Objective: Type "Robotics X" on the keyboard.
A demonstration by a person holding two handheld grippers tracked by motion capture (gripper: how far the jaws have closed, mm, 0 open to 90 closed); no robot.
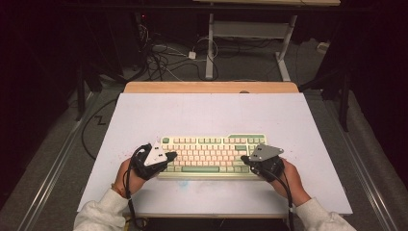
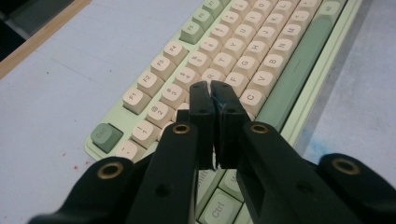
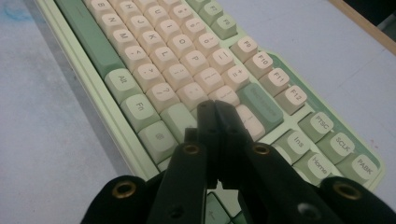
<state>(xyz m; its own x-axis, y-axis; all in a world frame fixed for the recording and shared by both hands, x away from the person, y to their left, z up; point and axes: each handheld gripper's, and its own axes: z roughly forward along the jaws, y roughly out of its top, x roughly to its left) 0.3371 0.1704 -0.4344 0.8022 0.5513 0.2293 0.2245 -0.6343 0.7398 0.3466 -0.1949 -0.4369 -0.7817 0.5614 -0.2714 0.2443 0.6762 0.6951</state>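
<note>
Left gripper [image 2: 211, 88]: jaws pressed together, nothing between them, tips poised just over the letter keys near R and the number row at the keyboard's left end; whether they touch a key, I cannot tell.
Right gripper [image 3: 215, 106]: jaws closed tight as well, holding nothing, tips over the cream keys just short of the big green key beside the F-row's end.
Keyboard [image 1: 211, 154]: right under both grippers, cream keycaps in a pale green case, lying flat; in the left gripper view its spacebar [image 2: 299, 70] runs off to the right of the jaws, in the right gripper view the Alt key [image 3: 122, 78] sits ahead and to the left of the jaws.
Hands: left hand [image 1: 129, 174] grips its tool at the keyboard's left end, right hand [image 1: 291, 180] at the right end, both in light sleeves.
Tabletop [image 1: 202, 113]: pale sheet stretching ahead of the grippers, wooden edge beyond it.
</note>
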